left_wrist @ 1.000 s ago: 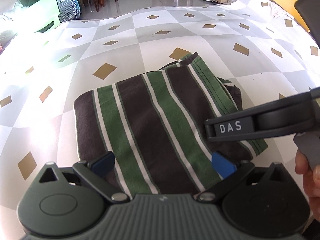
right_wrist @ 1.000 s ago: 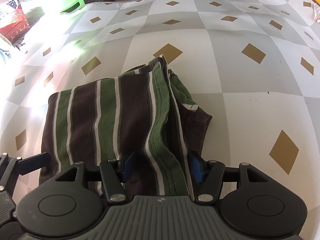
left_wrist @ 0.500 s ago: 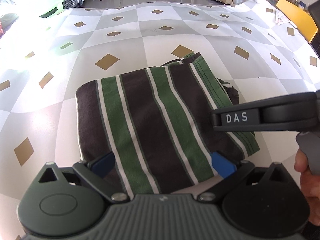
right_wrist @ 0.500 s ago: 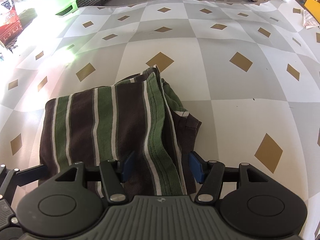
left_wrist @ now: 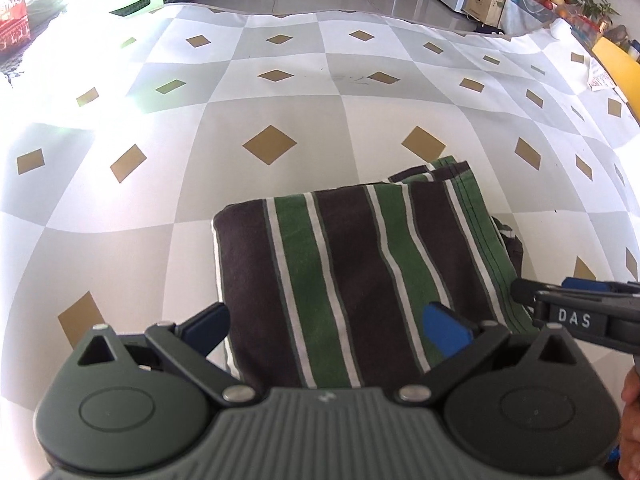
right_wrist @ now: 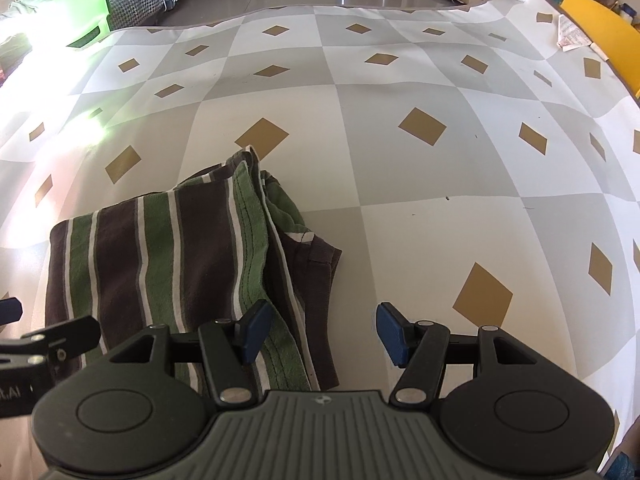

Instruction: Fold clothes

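Note:
A folded garment (left_wrist: 360, 272) with brown, green and white stripes lies flat on the checked tablecloth (left_wrist: 280, 92). My left gripper (left_wrist: 326, 326) is open above its near edge, and the cloth shows between the wide-spread blue pads. In the right wrist view the garment (right_wrist: 172, 256) fills the lower left, with a loose brown sleeve (right_wrist: 316, 264) sticking out on its right side. My right gripper (right_wrist: 323, 332) is open over that right edge and holds nothing. The right gripper (left_wrist: 560, 304) also shows at the right edge of the left wrist view.
The tablecloth (right_wrist: 400, 200) stretches far ahead and to the right. A yellow object (right_wrist: 600, 28) and a paper (right_wrist: 572, 36) lie at the far right corner. A green chair (right_wrist: 88, 20) and other furniture stand beyond the table. A person's hand (left_wrist: 630, 420) holds the right gripper.
Both grippers have drawn back and up from the garment, so more table shows. The right gripper has slid to the right, off the top of the cloth.

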Demonstrator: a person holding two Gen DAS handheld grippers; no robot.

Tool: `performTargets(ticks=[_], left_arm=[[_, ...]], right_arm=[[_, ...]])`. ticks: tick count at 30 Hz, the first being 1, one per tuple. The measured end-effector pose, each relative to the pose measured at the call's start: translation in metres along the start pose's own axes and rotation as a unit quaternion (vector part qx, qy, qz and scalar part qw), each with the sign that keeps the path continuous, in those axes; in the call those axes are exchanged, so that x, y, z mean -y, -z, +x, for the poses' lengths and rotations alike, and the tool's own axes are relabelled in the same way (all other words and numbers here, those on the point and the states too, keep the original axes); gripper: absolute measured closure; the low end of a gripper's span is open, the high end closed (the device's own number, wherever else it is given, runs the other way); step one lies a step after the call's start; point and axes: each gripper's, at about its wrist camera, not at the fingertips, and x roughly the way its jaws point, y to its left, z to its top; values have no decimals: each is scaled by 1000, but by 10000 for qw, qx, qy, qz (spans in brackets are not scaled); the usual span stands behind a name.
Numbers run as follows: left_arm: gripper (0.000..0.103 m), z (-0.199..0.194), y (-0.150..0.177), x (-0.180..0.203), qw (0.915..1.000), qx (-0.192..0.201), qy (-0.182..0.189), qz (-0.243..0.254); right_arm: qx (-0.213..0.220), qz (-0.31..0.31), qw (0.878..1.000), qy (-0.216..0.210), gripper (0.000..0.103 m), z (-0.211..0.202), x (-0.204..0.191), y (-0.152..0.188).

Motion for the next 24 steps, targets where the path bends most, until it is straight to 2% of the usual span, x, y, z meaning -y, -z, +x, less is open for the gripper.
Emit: performTargets(ticks=[3, 7, 10, 14, 19, 24], left_arm=[[0, 11, -5, -16, 9997, -58, 154, -164], [0, 21, -13, -24, 9999, -76, -50, -126], [0, 30, -19, -34, 9989, -267, 5, -398], [0, 36, -26, -40, 9978, -409, 169, -494], [0, 37, -36, -49, 9961, -471, 504, -553], [0, 42, -42, -62, 9945, -510, 534, -741]], right_arm=[[-12, -26, 9998, -173, 45, 2, 3, 0], [116, -176, 9993, -309, 45, 1, 5, 0], [10, -215, 9987, -462, 45, 3, 5, 0], [-192, -209, 9955, -907, 45, 3, 8, 2], [-563, -537, 9850, -1538, 45, -2, 14, 2], [-855, -454, 9732, -2087, 44, 9, 32, -7]])
